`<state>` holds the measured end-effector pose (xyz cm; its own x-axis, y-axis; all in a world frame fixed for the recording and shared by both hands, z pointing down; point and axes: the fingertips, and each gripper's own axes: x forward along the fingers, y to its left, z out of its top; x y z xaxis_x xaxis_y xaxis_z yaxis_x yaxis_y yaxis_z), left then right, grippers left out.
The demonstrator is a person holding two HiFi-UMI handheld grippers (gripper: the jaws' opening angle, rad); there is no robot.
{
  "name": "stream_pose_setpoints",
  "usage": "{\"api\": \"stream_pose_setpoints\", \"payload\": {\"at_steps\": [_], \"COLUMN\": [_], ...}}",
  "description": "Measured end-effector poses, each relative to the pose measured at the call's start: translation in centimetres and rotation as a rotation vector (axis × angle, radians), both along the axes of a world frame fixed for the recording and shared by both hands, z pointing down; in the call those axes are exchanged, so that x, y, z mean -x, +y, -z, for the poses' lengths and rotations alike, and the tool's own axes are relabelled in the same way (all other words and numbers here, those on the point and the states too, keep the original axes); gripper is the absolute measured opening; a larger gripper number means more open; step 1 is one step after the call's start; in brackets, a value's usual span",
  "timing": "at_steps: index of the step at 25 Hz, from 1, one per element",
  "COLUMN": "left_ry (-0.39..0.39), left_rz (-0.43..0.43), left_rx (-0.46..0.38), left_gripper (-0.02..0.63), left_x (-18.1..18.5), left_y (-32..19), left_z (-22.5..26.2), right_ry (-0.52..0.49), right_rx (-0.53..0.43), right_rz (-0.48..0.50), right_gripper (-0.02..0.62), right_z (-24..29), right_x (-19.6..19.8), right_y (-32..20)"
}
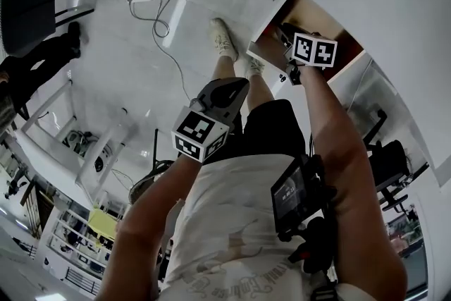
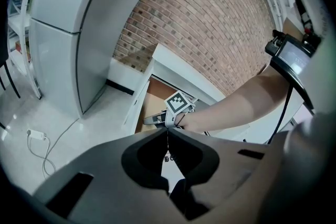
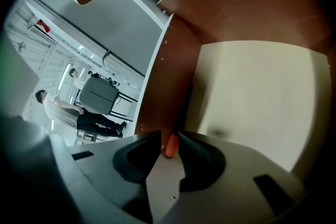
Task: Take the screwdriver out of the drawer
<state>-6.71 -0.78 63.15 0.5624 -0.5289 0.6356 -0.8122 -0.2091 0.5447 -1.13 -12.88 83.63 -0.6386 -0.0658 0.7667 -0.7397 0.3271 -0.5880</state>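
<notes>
Screwdriver (image 3: 171, 145): only a small orange end shows, and only in the R gripper view. I think it's the handle.

Head view: the R gripper (image 1: 287, 35) reaches down into the open drawer (image 1: 317, 16), arm stretched out. Can't see the tool here. The L gripper (image 1: 236, 88) hangs in the air, well apart from the drawer, nearer the person's body.

L gripper view: the L gripper (image 2: 168, 131) has its jaws pressed together w/ nothing in them. Far off, the R gripper (image 2: 157, 119) is inside the drawer (image 2: 152, 93).

R gripper view: the R gripper (image 3: 169, 138) has its jaws squeezed on the orange end. It sits low in the drawer, right by the brown side wall (image 3: 176, 76), next to the pale bottom (image 3: 252, 97).

How to do it well, I'd say: the grab is only on the tip, so hold tight & lift slow and straight up. Don't bump the side wall, or it may slip out. L gripper isn't needed; leave it out of the way.
</notes>
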Motion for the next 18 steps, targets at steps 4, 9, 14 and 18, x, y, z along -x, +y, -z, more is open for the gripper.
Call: {"api": "stream_pose_setpoints", "payload": {"at_steps": [4, 9, 14, 18], "left_ry": [0.000, -0.001, 0.005, 0.010], "left_rz": [0.011, 0.012, 0.047, 0.052], "left_rx": [0.003, 0.018, 0.029, 0.035], "left_gripper": [0.021, 0.021, 0.021, 0.021], "left_x": [0.3, 0.5, 1.6, 2.0], "left_y": [-0.2, -0.8, -1.7, -1.9], "left_z": [-0.2, -0.5, -0.8, -1.1], "right_ry": [0.011, 0.014, 0.021, 0.042], "right_rx": [0.012, 0.028, 0.049, 0.056], "right_rz": [-0.006, -0.001, -0.009, -0.018], "right_gripper": [0.117, 0.115, 0.114, 0.114], "right_z": [-0.9, -1.7, -2.8, -4.0], "right_x": [0.1, 0.4, 1.1, 1.0], "right_y": [-0.2, -0.7, -0.7, -0.9]}}
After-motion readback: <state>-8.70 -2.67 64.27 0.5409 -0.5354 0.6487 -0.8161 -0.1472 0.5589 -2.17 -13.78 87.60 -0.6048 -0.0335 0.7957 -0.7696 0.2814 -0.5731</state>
